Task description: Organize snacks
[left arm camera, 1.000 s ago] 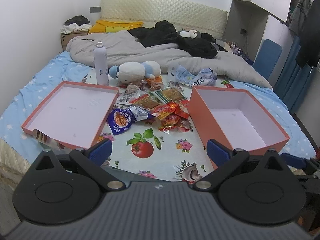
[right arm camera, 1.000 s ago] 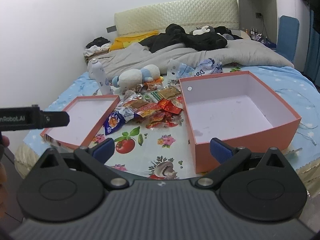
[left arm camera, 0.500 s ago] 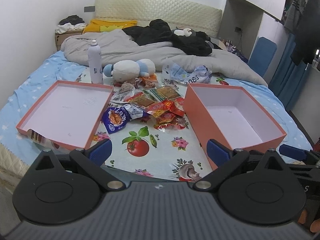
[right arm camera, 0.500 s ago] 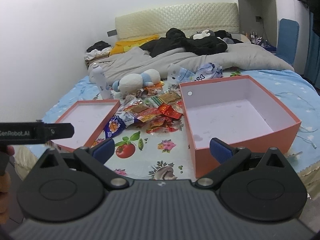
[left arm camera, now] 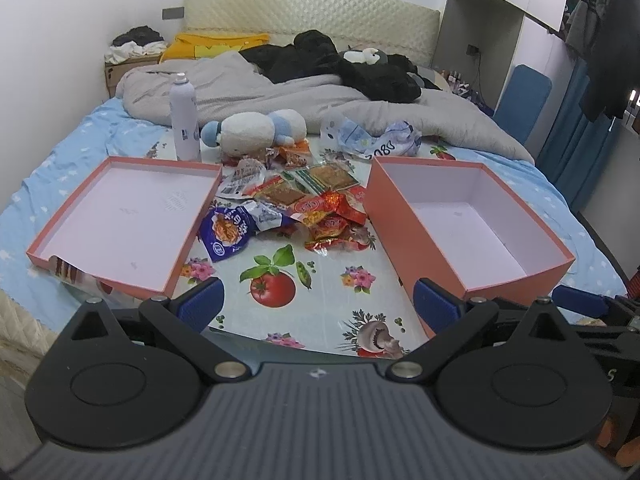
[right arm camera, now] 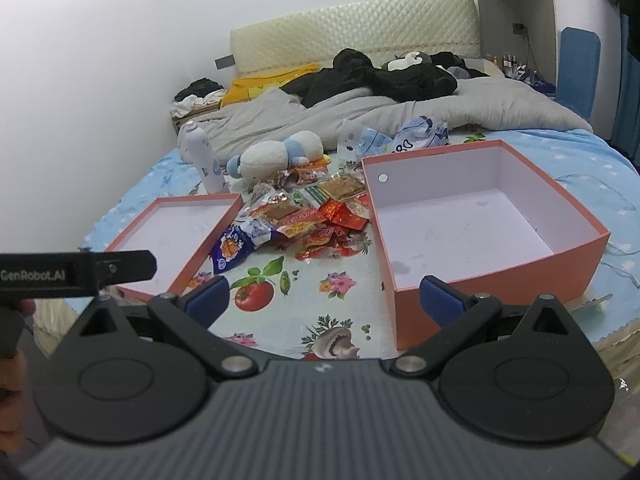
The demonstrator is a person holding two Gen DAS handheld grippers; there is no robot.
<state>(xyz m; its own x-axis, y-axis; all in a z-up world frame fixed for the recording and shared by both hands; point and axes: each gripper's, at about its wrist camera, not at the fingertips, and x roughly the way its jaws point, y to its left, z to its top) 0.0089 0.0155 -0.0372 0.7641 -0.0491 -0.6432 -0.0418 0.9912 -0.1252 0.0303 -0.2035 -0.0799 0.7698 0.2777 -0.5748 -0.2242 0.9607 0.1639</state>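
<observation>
Snack packets (left arm camera: 304, 208): glossy crinkled foil and plastic film.
Boxes (left arm camera: 472, 216): matt card, salmon outside, pale smooth lining.
Printed cover (left arm camera: 320, 304): shiny smooth plastic sheet.
Plush toy (left arm camera: 256, 132): soft fleecy cloth.
Spray bottle (left arm camera: 184, 120): smooth white plastic, upper left.
Headboard (left arm camera: 312, 12): quilted padded fabric.

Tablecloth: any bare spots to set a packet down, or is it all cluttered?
Bare: the tablecloth strip nearest the cameras, between the shallow lid and deep box, below the snack pile. Both boxes are empty inside. Crowded: the pile up to the plush toy and spray bottle.
</observation>
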